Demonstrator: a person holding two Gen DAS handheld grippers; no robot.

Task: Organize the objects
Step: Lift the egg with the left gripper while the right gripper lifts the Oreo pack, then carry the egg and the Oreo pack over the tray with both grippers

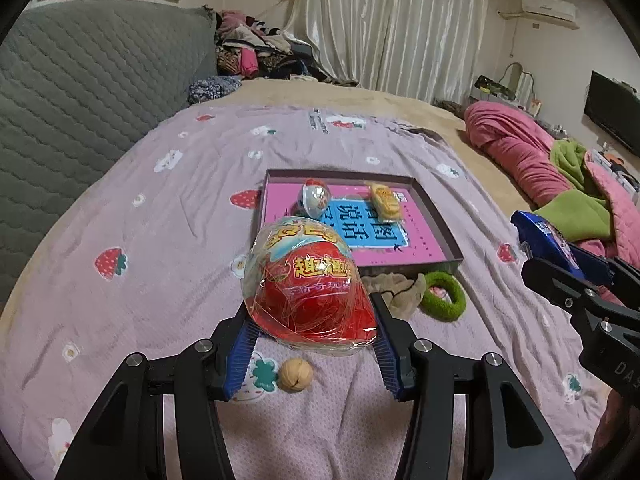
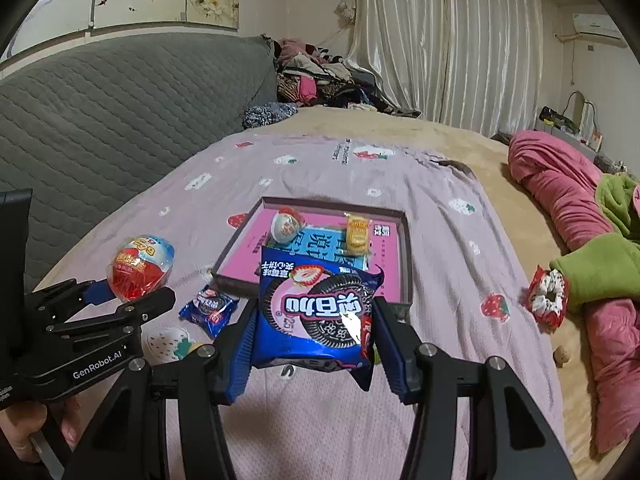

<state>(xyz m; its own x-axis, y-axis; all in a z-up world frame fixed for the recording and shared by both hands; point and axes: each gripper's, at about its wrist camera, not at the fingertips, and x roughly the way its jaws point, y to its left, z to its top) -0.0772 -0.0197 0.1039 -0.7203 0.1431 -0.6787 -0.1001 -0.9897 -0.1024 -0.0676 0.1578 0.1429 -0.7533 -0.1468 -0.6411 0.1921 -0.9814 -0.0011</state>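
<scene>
**Both grippers carrying snacks above the bedspread**

The left gripper (image 1: pixel 312 332) is tilting downward, its blue pads clenching a red, film-wrapped toy egg (image 1: pixel 308 284) above the pink strawberry-print bedspread (image 1: pixel 160 240). The right gripper (image 2: pixel 312 344) is angling down likewise, gripping a blue foil cookie packet (image 2: pixel 316 312) just short of the shallow dark tray (image 2: pixel 404 248) with its pink book lining. The left view alone is showing a tan walnut (image 1: pixel 295 376) and a green fuzzy ring (image 1: pixel 444 296). The right view alone is showing a smaller blue cookie packet (image 2: pixel 210 308), a red-and-white scrunchie (image 2: pixel 546 300) and a hand (image 2: pixel 24 428) holding the left gripper's handle.
</scene>
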